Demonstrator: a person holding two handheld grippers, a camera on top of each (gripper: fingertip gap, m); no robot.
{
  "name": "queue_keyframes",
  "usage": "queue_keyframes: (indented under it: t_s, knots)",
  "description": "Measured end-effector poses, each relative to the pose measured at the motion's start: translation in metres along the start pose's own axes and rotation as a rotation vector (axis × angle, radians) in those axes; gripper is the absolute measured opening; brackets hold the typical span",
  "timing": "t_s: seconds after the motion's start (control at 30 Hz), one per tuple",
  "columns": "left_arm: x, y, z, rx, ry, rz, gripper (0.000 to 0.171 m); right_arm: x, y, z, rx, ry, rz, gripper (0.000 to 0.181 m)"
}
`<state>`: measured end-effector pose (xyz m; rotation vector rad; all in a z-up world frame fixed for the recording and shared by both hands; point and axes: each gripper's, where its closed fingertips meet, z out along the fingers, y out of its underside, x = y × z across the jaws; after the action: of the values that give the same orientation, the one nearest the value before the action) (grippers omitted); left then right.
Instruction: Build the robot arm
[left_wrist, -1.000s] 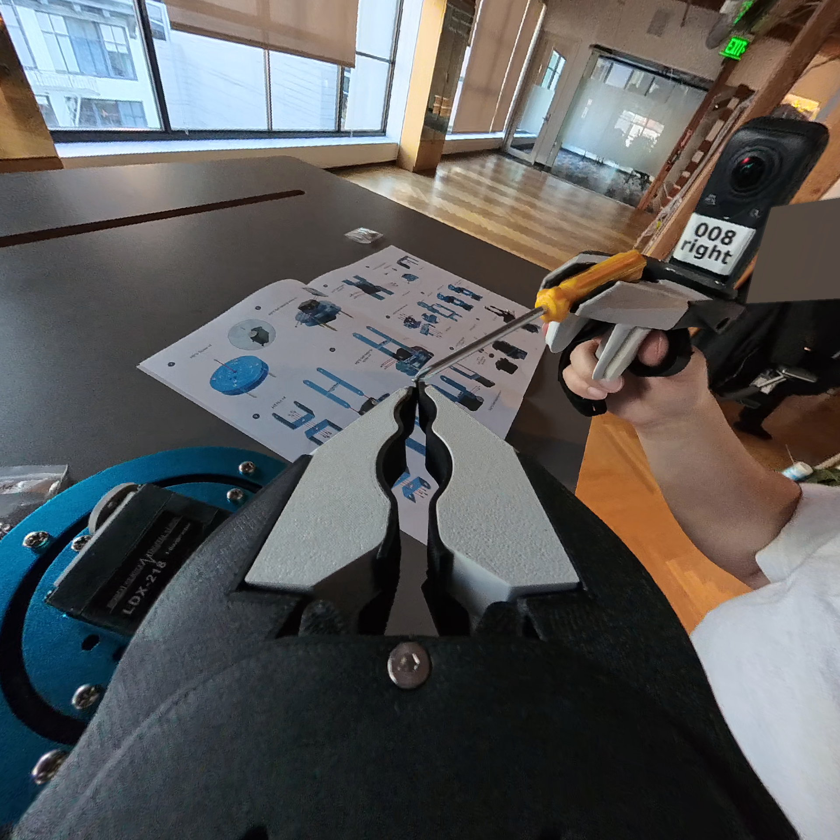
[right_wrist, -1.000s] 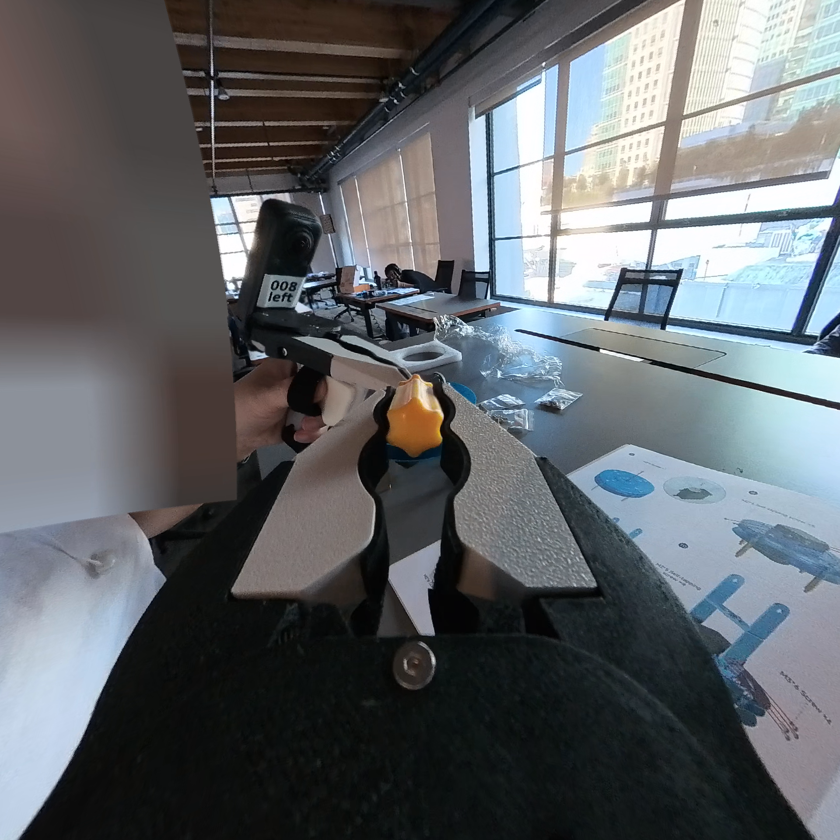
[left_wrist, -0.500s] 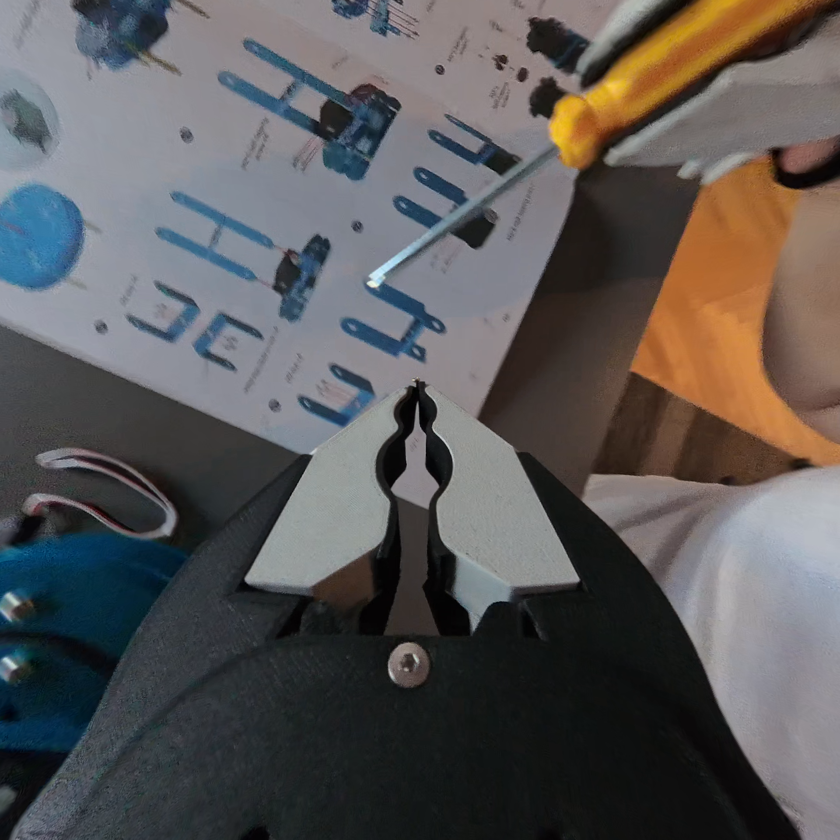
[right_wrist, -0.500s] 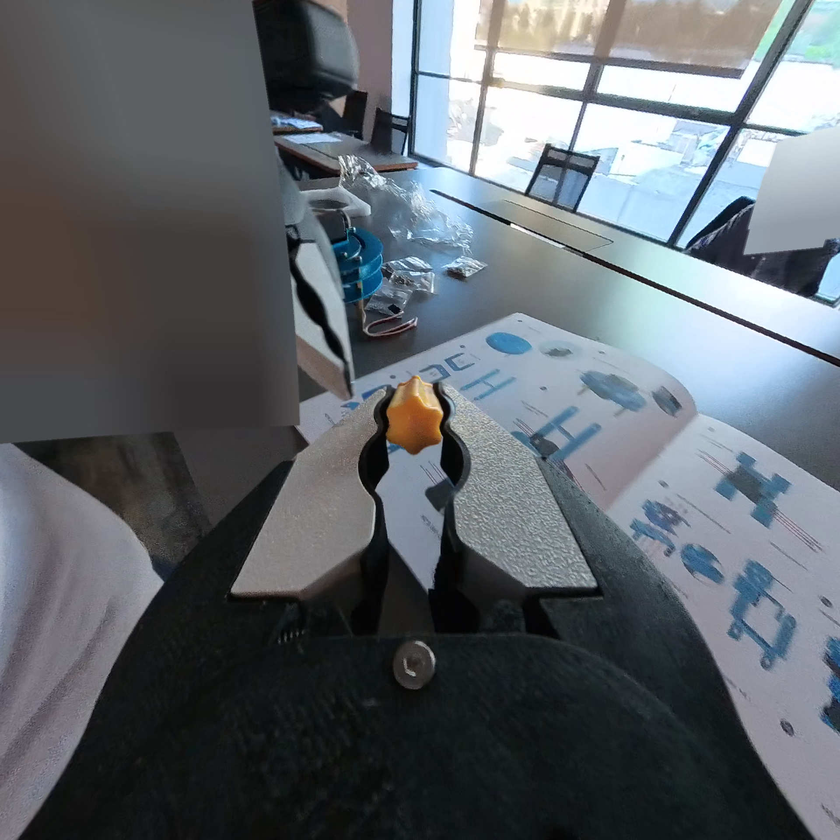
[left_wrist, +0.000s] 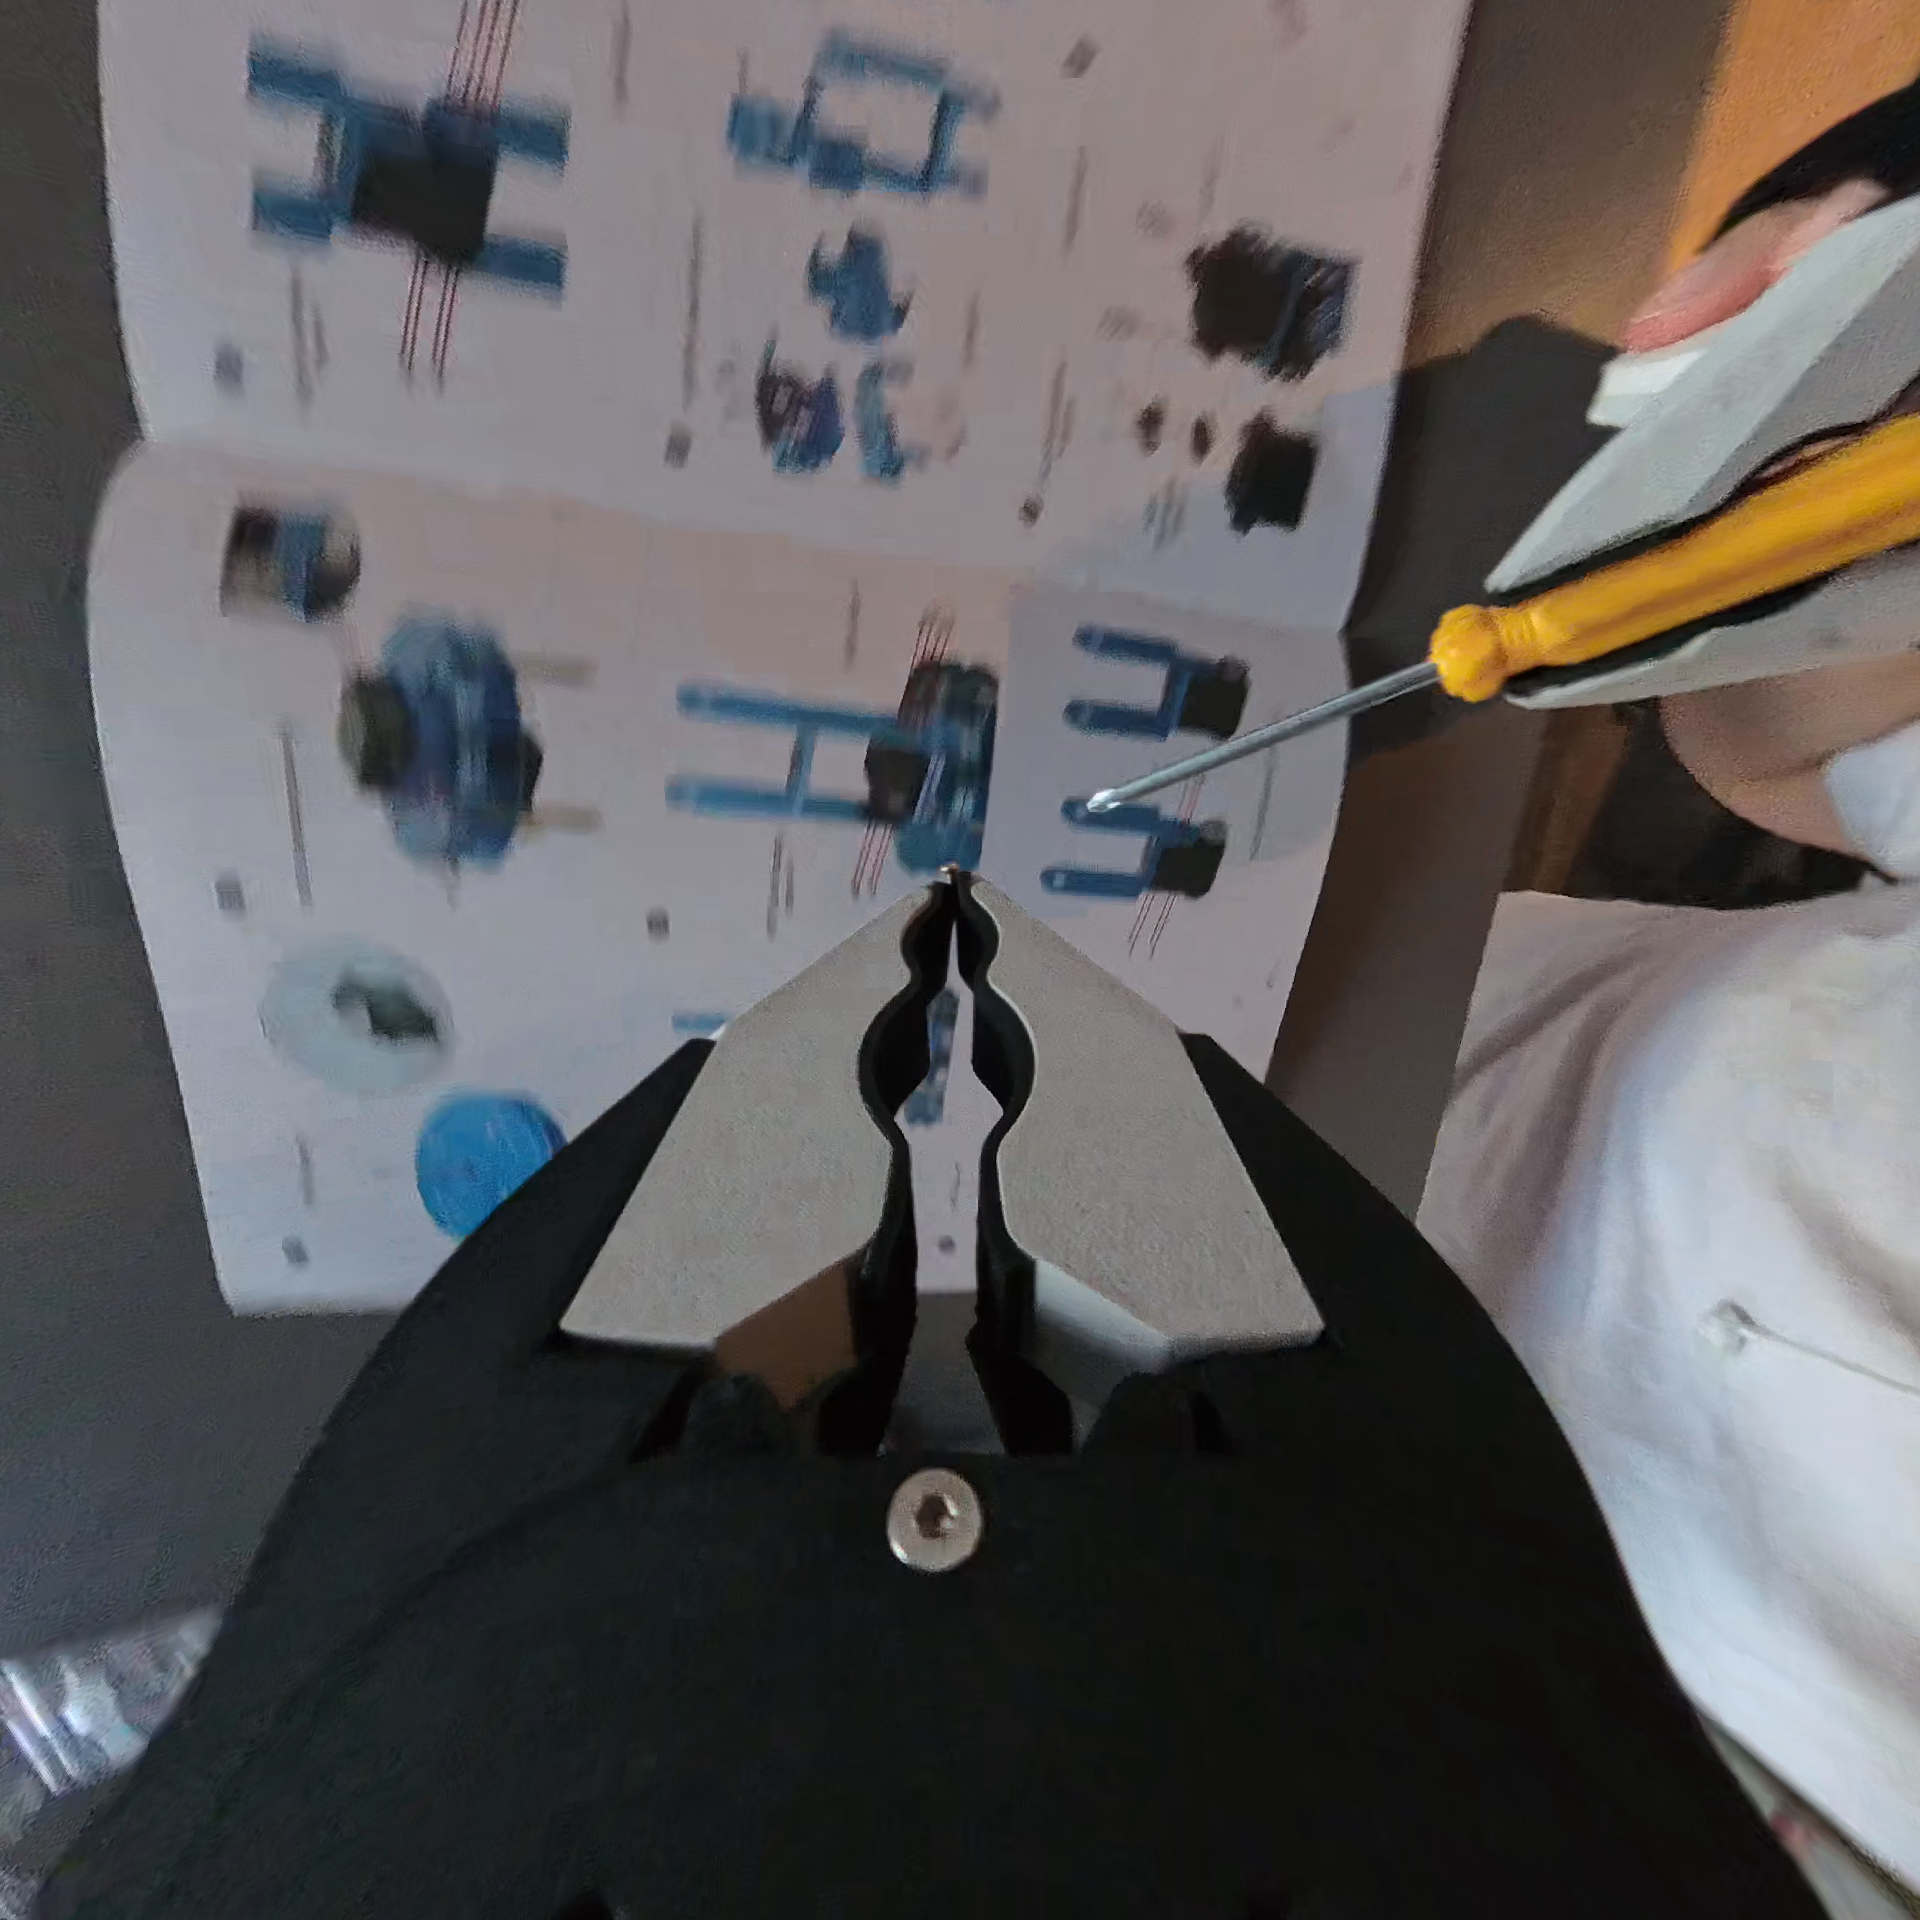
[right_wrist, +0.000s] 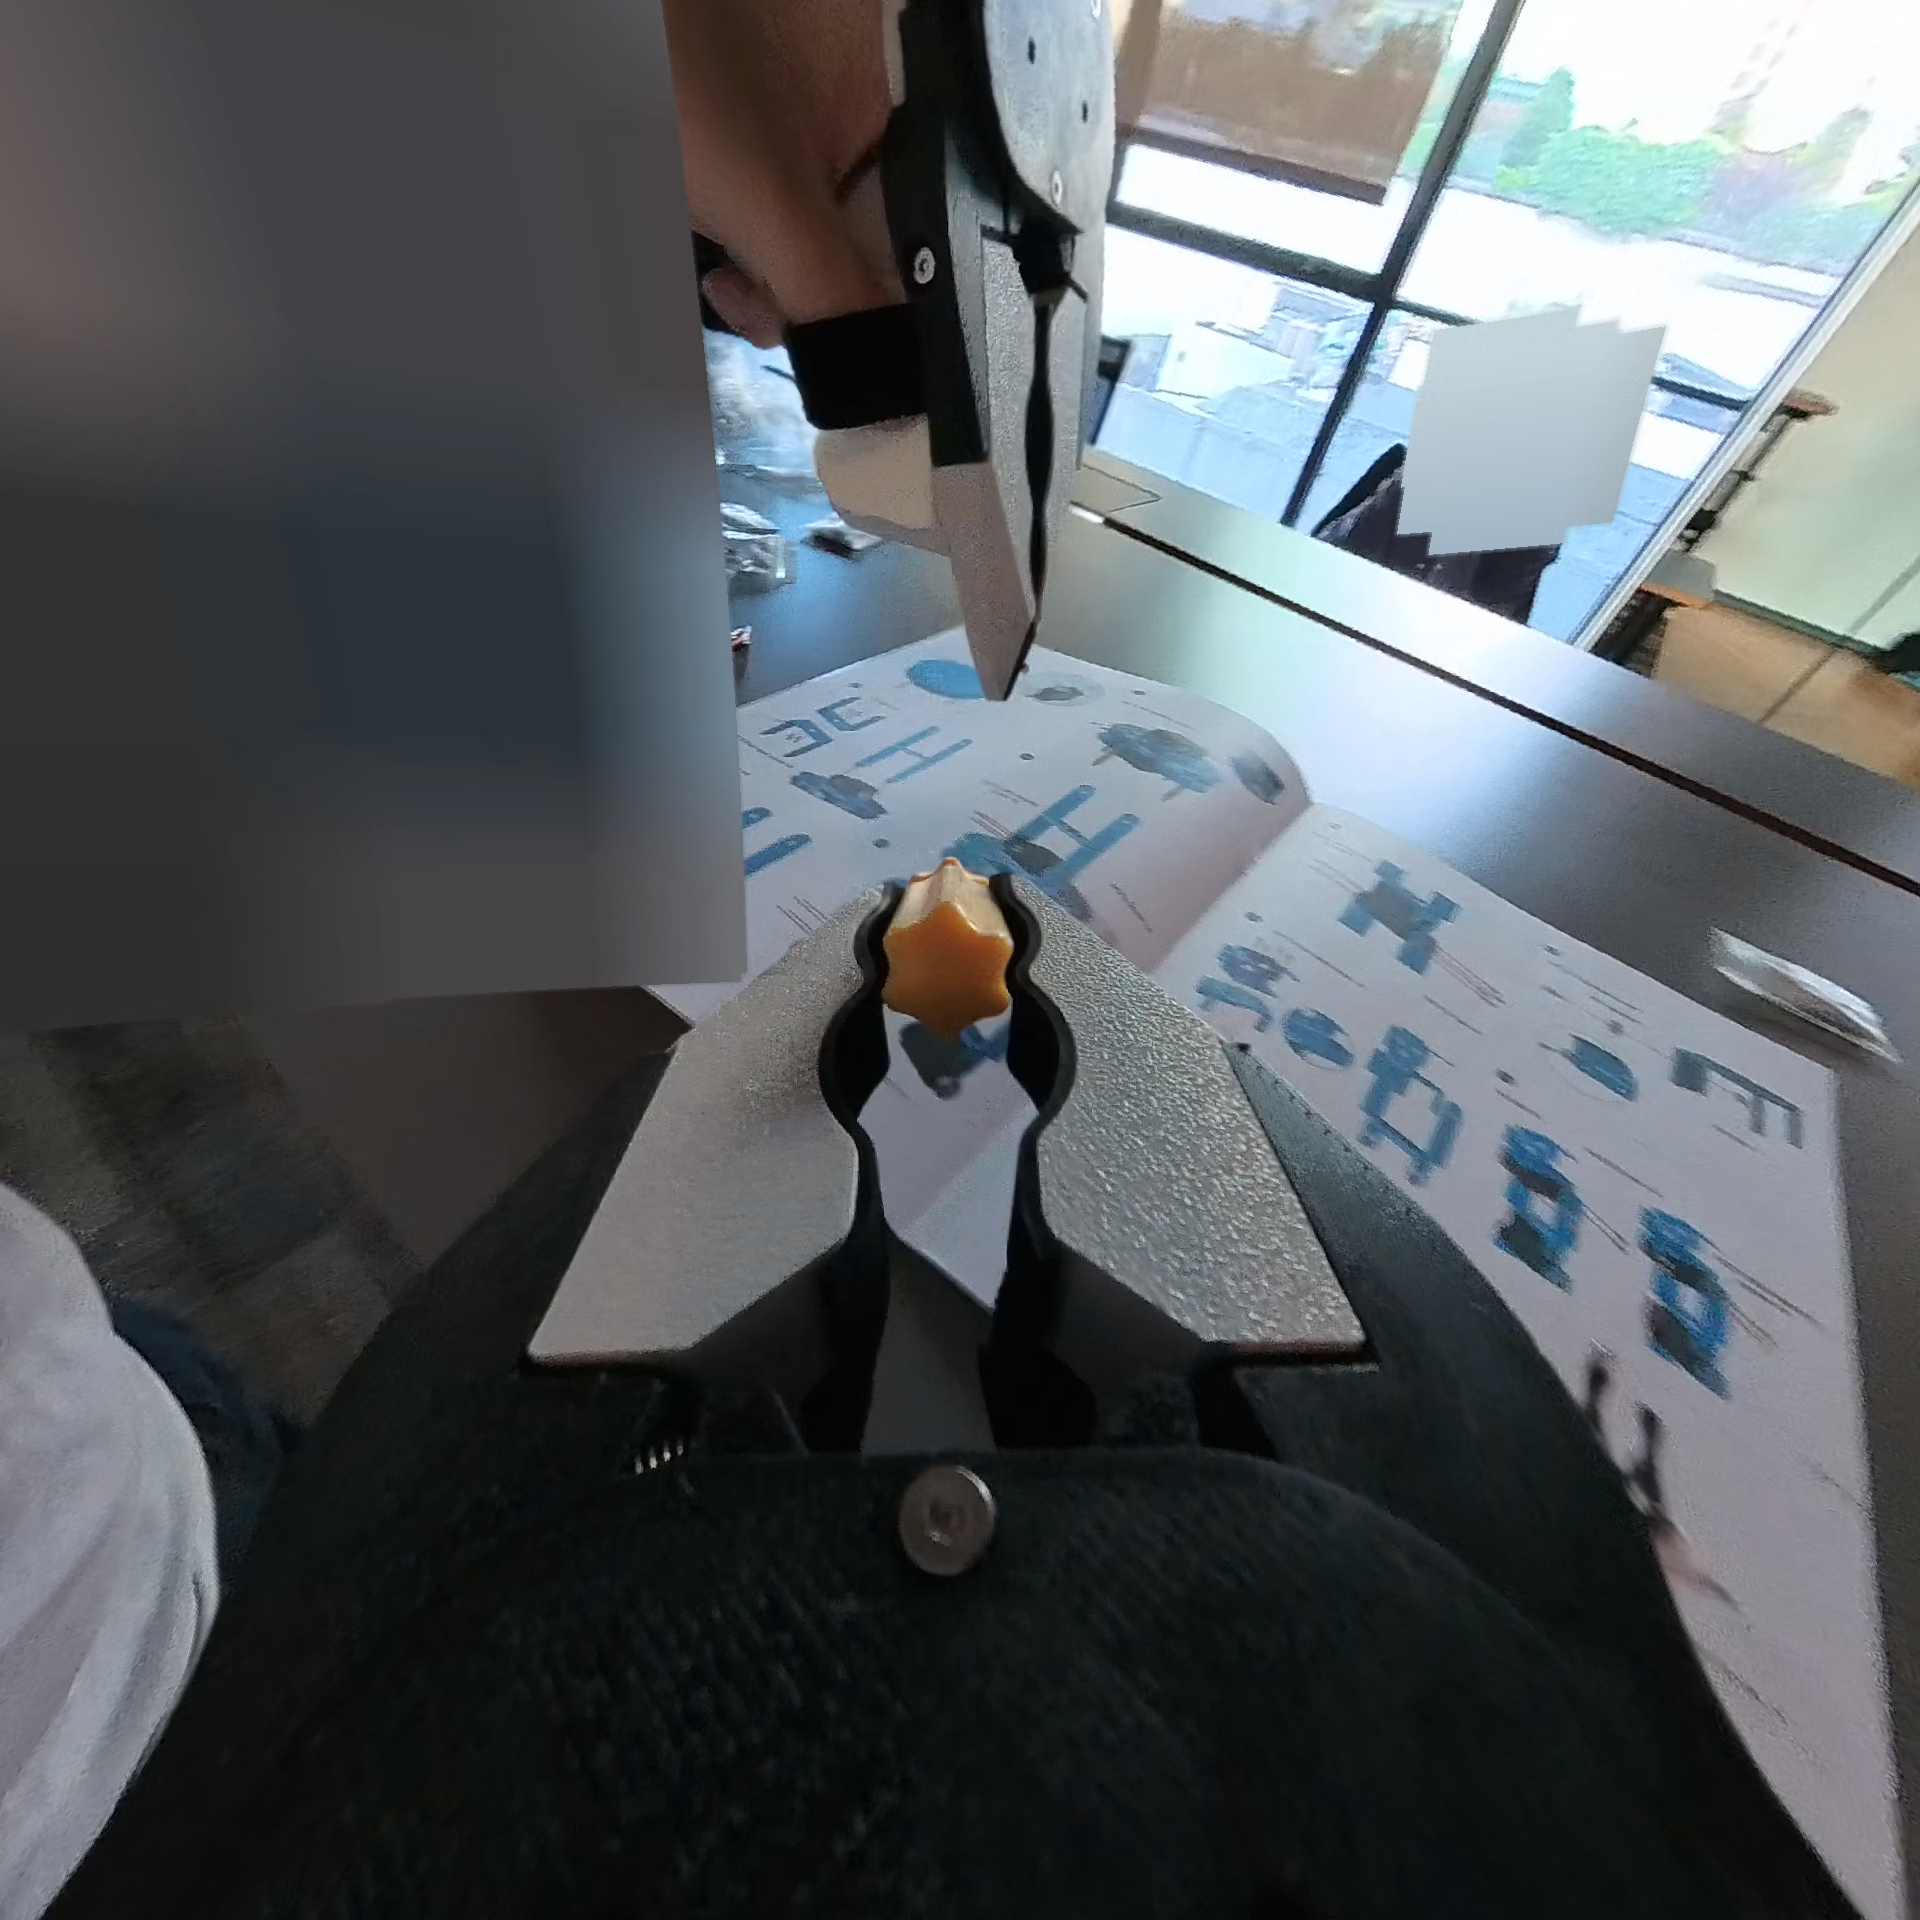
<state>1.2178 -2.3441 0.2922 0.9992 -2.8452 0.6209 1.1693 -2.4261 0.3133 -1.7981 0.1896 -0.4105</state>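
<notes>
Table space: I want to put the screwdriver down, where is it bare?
Bare dark table lies beyond the open booklet, toward the window, and left of the booklet. Plastic bags crowd the far left.

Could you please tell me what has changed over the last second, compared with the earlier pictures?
The left gripper tipped from level to point down over the instruction sheet; the screwdriver tip drew apart from its fingertips. The right gripper stayed shut on the screwdriver, the left stayed shut.
</notes>
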Motion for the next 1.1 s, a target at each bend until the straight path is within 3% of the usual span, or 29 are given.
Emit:
queue_keyframes:
  t_s: [0.13, 0.27, 0.37, 0.53, 0.67, 0.97, 1.1]
  knots:
    - [0.008, -0.030, 0.020, -0.061, 0.089, 0.257, 0.000, 0.030, 0.005, -0.039, 0.008, 0.126, 0.043, 0.016]
    - [-0.001, -0.056, 0.057, -0.163, 0.075, 0.530, 0.000, 0.052, 0.012, -0.070, 0.012, 0.207, 0.085, 0.016]
    - [-0.001, -0.058, 0.081, -0.255, 0.124, 0.586, 0.000, 0.058, 0.017, -0.083, 0.005, 0.250, 0.087, 0.016]
    - [-0.005, -0.052, 0.090, -0.275, 0.154, 0.666, 0.004, 0.059, 0.031, -0.093, -0.009, 0.262, 0.122, 0.016]
    - [-0.006, -0.063, 0.079, -0.204, 0.167, 0.653, 0.030, 0.065, 0.038, -0.095, -0.020, 0.279, 0.130, 0.016]
    - [-0.017, -0.057, 0.010, -0.008, 0.114, 0.510, 0.026, 0.076, 0.030, -0.087, 0.047, 0.263, 0.151, 0.016]
    - [0.012, -0.032, -0.053, 0.220, 0.104, 0.397, 0.021, 0.053, 0.008, -0.064, 0.100, 0.144, 0.136, 0.016]
